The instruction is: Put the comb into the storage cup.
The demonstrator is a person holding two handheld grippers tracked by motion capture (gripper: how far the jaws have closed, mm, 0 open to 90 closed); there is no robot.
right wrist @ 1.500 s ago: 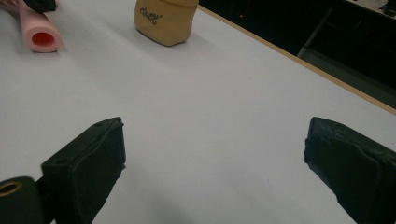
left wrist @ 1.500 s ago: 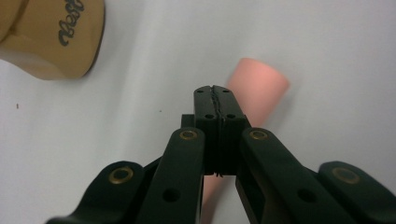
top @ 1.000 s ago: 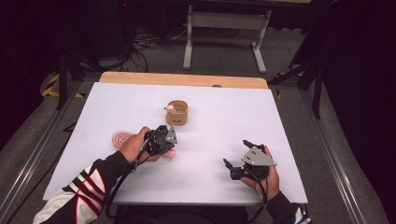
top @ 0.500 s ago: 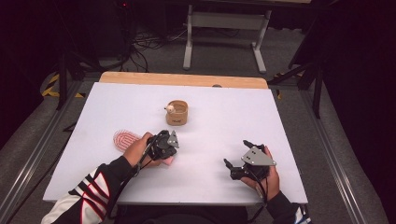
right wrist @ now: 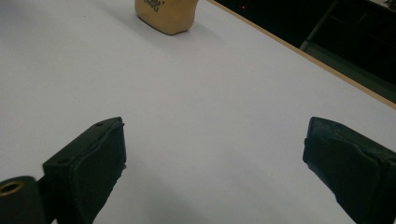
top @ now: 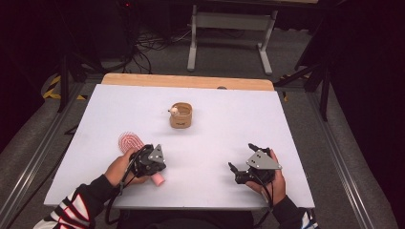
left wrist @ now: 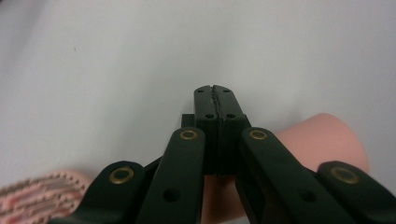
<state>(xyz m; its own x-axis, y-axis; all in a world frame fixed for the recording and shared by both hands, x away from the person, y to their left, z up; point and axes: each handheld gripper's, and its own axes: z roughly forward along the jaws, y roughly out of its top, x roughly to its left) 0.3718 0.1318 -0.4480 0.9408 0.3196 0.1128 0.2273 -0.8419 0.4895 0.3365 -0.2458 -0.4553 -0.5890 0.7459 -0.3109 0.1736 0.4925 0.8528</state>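
Two tongs sit low in the high view. The left tongs (top: 152,164) are shut tight with nothing between them, and their tips rest just above a pink brush (top: 138,151). The brush lies flat on the white desk (top: 229,119), in the lower left of the picture. Its round striped head (top: 130,140) pokes out to the upper left of the hand, and its smooth pink handle (left wrist: 322,140) sticks out to the lower right. The right tongs (right wrist: 215,158) are wide open and hold nothing, over bare desk at the lower right. A small tan cup (top: 181,115) stands in the middle, well apart from both.

I think the brush is light and stiff. The handle looks smooth and could slip. The handle is the best place to grab, not the bumpy head.
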